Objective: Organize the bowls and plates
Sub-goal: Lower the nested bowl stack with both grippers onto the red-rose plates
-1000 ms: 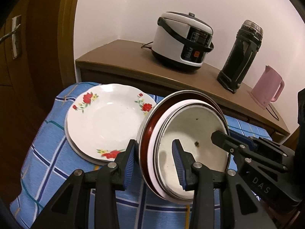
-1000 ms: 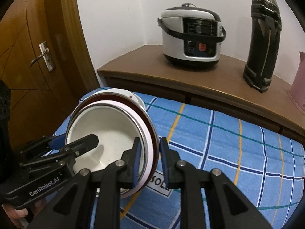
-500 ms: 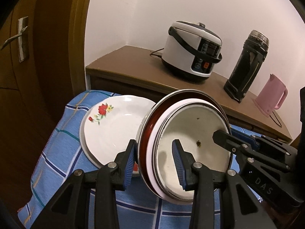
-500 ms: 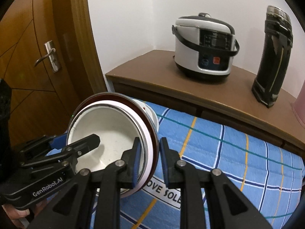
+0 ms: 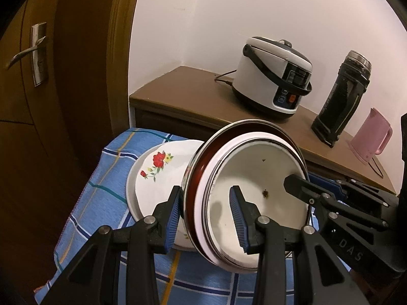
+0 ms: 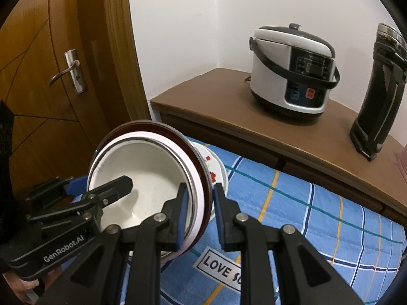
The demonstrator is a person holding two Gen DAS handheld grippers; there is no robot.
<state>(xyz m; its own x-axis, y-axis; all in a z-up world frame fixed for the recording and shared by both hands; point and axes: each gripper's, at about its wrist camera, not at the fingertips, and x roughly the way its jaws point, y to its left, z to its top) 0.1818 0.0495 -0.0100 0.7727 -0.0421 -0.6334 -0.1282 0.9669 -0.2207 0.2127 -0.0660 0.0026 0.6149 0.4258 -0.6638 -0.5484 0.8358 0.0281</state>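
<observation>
Blue cloth (image 6: 318,216), both grippers (image 5: 206,216) (image 6: 201,211) clamping bowl stack (image 5: 254,190)

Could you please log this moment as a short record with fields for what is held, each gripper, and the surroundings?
held: nested bowls, tilted, lifted above the blue checked cloth
left gripper: clamped on the bowls' rim
right gripper: clamped on the opposite rim
beneath: flowered plates on the cloth
sideboard: rice cooker, black flask, pink kettle

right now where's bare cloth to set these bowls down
Free: the blue cloth right of the bowls, up to the cabinet. Crowded: the cloth's left end, where the flowered plates lie and both grippers clamp the bowls.
</observation>
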